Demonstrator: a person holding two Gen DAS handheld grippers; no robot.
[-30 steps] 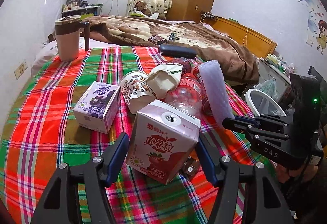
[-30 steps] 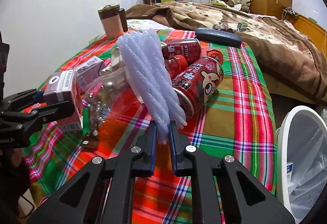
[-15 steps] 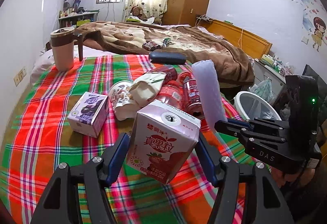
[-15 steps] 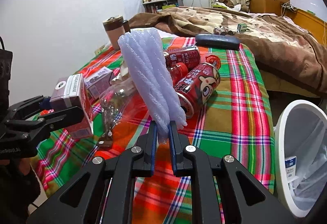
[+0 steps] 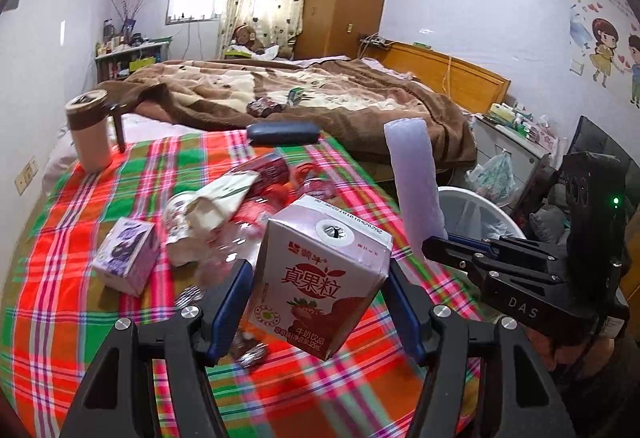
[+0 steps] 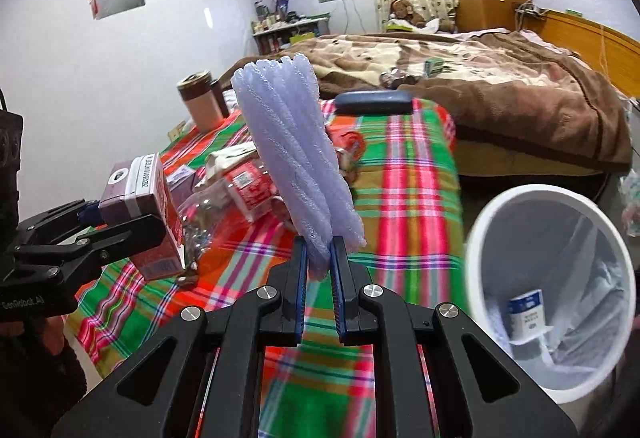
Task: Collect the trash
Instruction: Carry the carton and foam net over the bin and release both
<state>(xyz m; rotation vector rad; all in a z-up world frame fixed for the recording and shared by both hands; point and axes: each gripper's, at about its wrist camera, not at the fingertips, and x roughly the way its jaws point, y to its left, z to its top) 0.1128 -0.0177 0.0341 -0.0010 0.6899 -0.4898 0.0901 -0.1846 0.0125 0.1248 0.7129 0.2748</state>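
- left wrist view: left claw [image 5: 320,298] clenched on pink milk carton [image 5: 320,274], held above the plaid bed [image 5: 60,278], left of the white bin [image 5: 480,214].
- right wrist view: right claw [image 6: 319,266] clamped on lilac foam sleeve [image 6: 294,154], upright, just left of the bin [image 6: 476,238]; a small box lies inside the bin.

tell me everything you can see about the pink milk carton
The pink milk carton is a small paperboard drink box with a white top, red Chinese lettering, a strawberry picture and a round foil-sealed straw hole on top. It looks intact, not crushed. It is tilted and lifted clear of the plaid sheet, clamped on its two sides by the left tongs. The right wrist view shows printed text on its narrow side. Nothing else touches it.
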